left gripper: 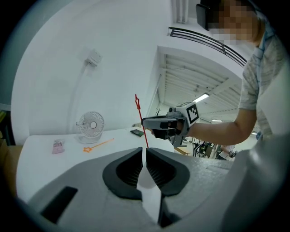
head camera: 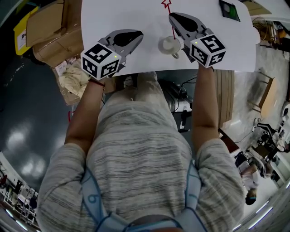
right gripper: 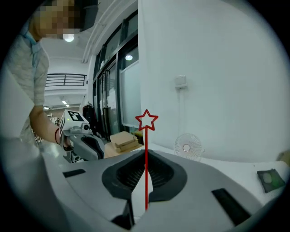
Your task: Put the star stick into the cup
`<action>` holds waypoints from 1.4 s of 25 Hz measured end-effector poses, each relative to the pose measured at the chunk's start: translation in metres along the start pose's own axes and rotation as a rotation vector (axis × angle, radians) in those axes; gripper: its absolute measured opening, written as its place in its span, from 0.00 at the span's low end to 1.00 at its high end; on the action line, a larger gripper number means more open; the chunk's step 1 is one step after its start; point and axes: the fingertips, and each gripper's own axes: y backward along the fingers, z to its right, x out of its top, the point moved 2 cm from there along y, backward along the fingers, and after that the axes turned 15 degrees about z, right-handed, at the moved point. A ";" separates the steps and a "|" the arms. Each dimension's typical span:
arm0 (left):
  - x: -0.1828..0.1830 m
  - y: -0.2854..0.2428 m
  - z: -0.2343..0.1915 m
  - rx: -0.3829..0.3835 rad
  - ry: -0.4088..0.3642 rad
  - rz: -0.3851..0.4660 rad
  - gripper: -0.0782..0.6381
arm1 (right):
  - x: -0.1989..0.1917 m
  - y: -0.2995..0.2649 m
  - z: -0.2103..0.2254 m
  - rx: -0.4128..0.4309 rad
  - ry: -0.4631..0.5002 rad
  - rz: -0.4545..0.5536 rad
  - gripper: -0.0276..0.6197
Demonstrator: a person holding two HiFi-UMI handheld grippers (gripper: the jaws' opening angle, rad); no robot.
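My right gripper (head camera: 174, 18) is shut on a thin red star stick (right gripper: 146, 168), which stands upright between its jaws with the outlined star (right gripper: 147, 120) on top. From the head camera the star (head camera: 166, 4) shows past the jaw tips, above the white table (head camera: 122, 13). A small white cup (head camera: 171, 45) stands near the table's front edge, just left of the right gripper. My left gripper (head camera: 137, 36) hovers left of the cup, its jaws drawn together with nothing between them. In the left gripper view the right gripper (left gripper: 162, 123) holds the red stick (left gripper: 140, 121) upright.
An orange star stick (left gripper: 97, 146), a small white fan (left gripper: 91, 125) and a pink packet (left gripper: 57, 146) lie on the table towards the wall. A dark square item (head camera: 229, 10) sits at the far right. Cardboard boxes (head camera: 50, 27) stand on the floor left of the table.
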 end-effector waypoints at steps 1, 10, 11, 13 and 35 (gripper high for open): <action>0.002 -0.001 0.002 -0.005 -0.004 0.000 0.13 | 0.004 0.006 0.002 -0.024 -0.016 0.026 0.07; 0.005 -0.004 0.010 -0.035 -0.030 -0.009 0.13 | 0.004 0.045 0.009 -0.193 -0.147 0.188 0.07; 0.005 -0.004 0.010 -0.037 -0.030 -0.009 0.13 | 0.000 0.046 0.008 -0.205 -0.155 0.188 0.07; 0.006 -0.004 0.010 -0.040 -0.028 -0.008 0.13 | -0.007 0.049 0.007 -0.226 -0.166 0.187 0.07; 0.010 -0.011 0.019 -0.028 -0.038 0.004 0.13 | -0.030 0.065 0.017 -0.290 -0.213 0.135 0.08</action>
